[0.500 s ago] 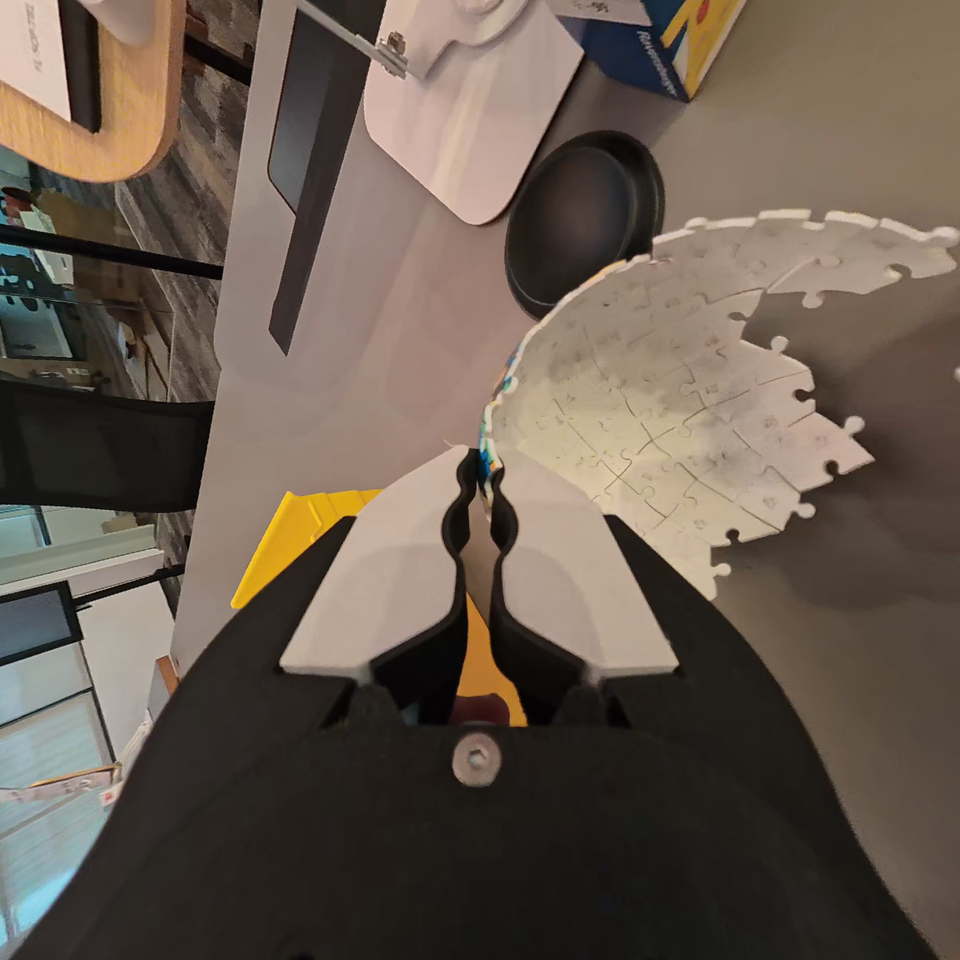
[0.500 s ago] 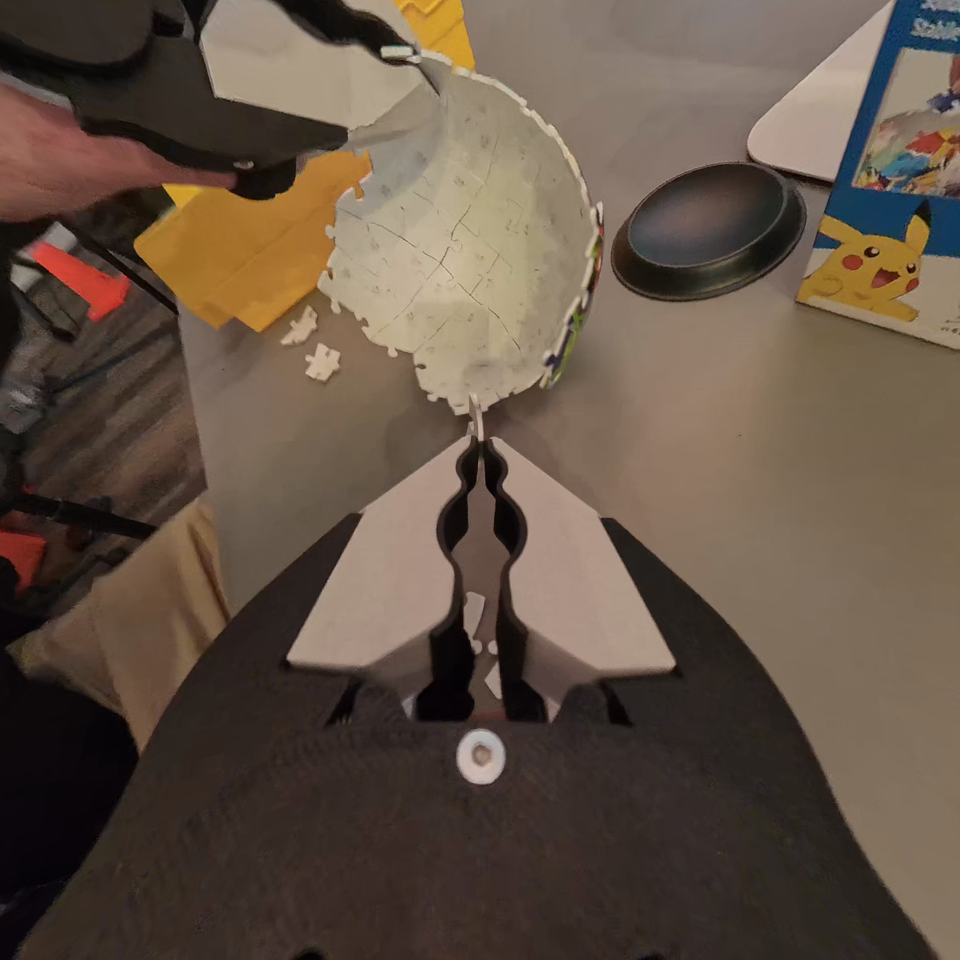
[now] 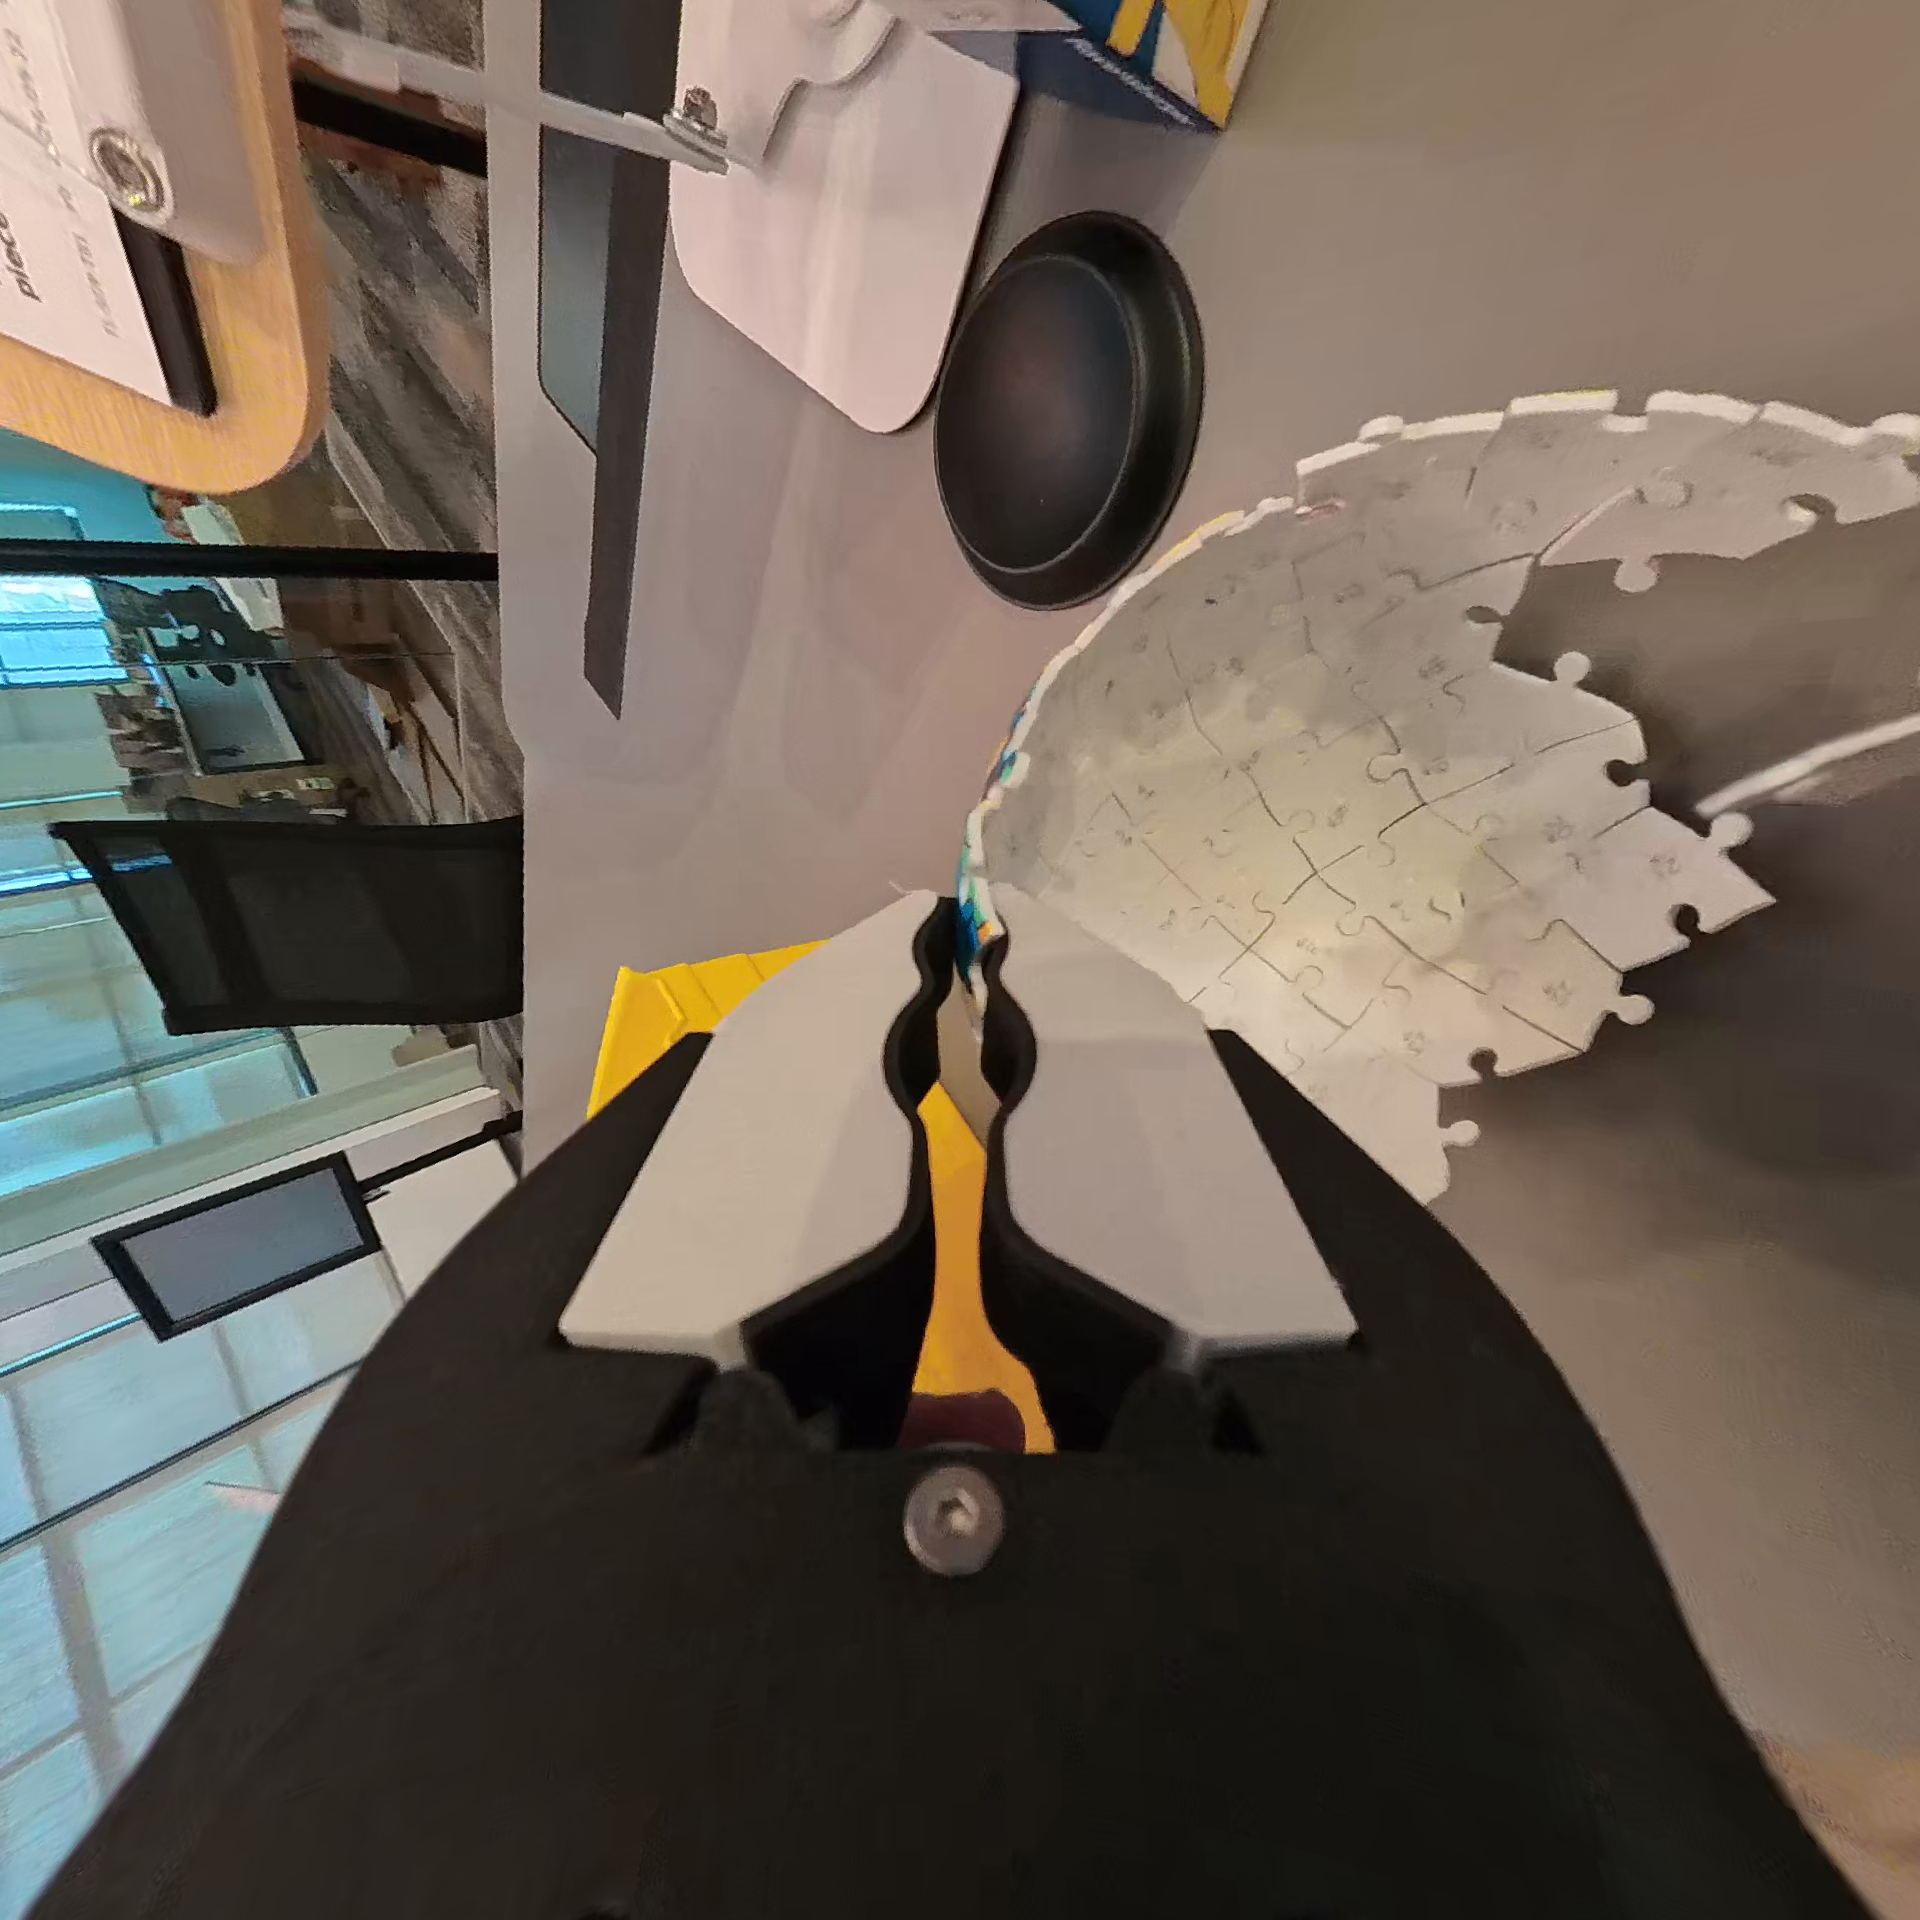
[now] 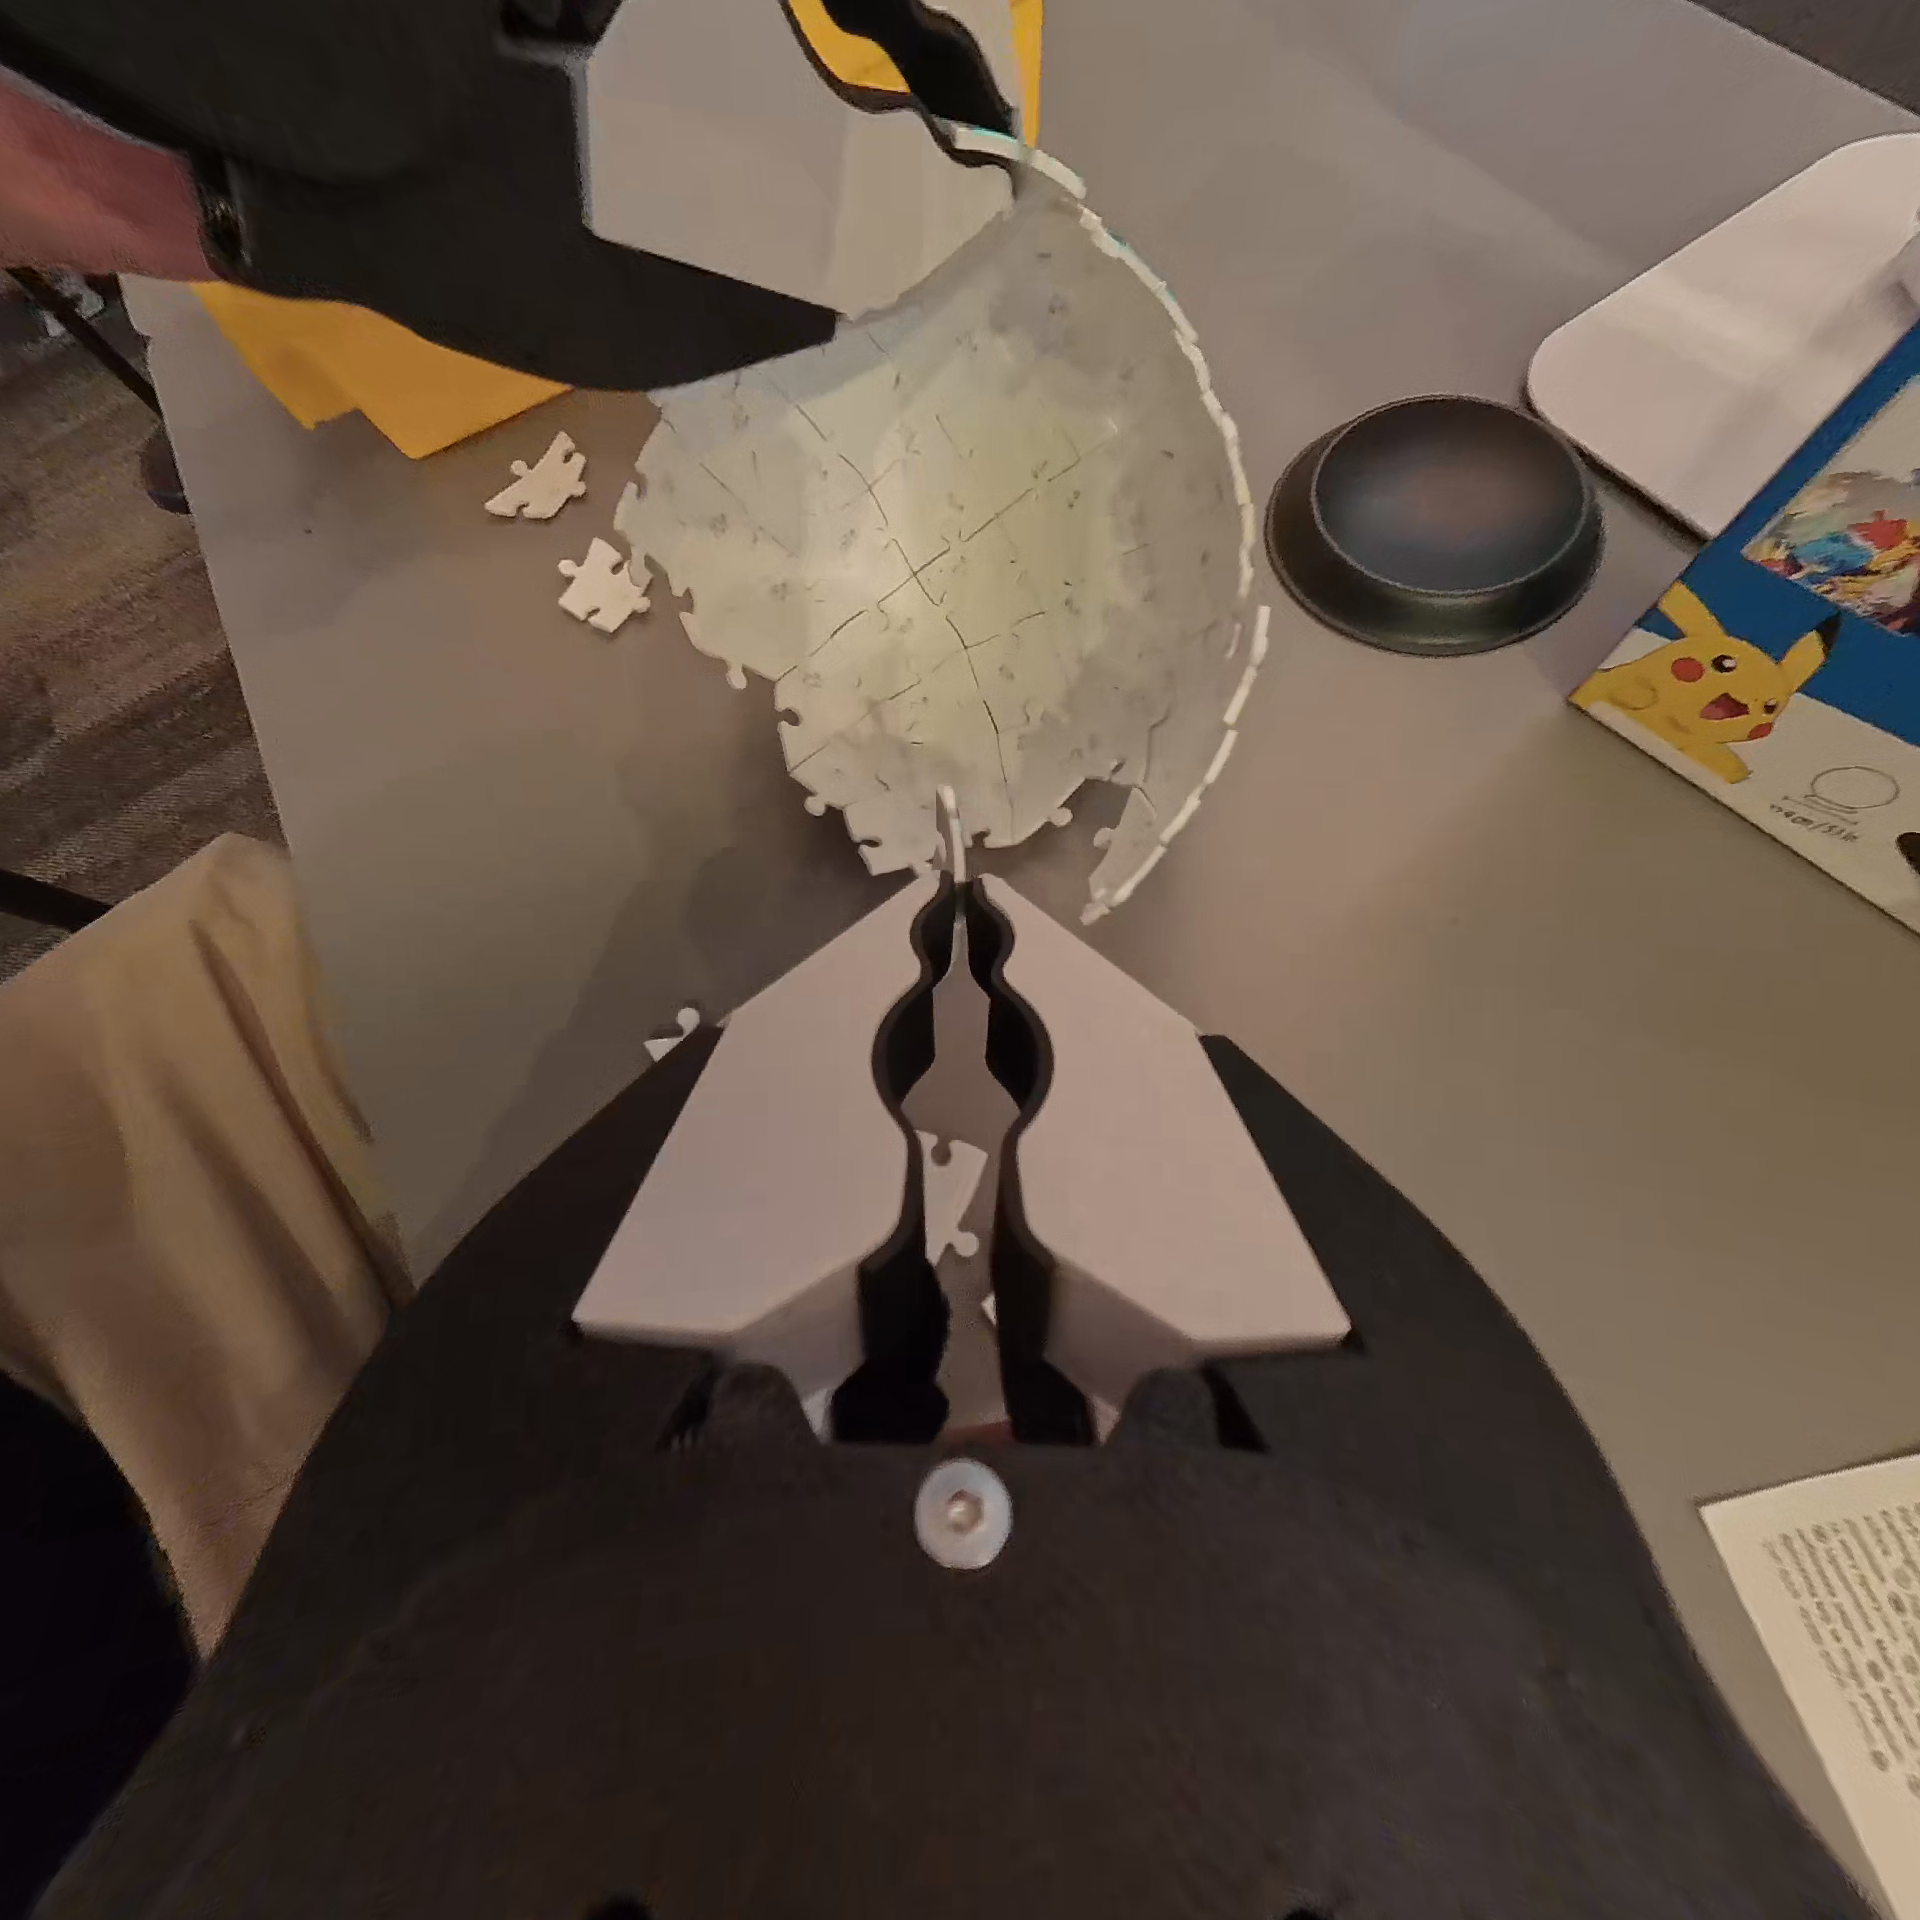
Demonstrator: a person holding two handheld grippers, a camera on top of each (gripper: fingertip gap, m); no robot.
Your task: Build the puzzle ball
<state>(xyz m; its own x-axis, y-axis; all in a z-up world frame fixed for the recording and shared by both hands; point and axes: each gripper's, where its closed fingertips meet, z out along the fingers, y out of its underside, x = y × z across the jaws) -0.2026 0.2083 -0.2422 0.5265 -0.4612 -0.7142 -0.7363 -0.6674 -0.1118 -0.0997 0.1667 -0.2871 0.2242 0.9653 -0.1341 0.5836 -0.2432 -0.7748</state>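
Observation:
The half-built puzzle ball [image 4: 956, 540] is a curved white shell, its grey-white inside facing both cameras; it also shows in the left wrist view [image 3: 1351, 831]. My left gripper [image 3: 961, 925] is shut on the shell's rim and holds it above the grey table [image 4: 1351, 1039]; it appears at top left in the right wrist view [image 4: 987, 145]. My right gripper [image 4: 956, 883] is shut on a single white puzzle piece [image 4: 948, 831], held edge-on and touching the shell's lower jagged edge.
A black round stand [image 4: 1439, 520] sits to the right, a blue puzzle box [image 4: 1787, 644] beyond it. Loose white pieces [image 4: 571, 530] and a yellow sheet [image 4: 395, 374] lie at left. A printed paper [image 4: 1829, 1621] lies at lower right.
The shell has drawn nearer and larger in both views. The right gripper's piece now meets the shell's lower edge. Both grippers stay shut.

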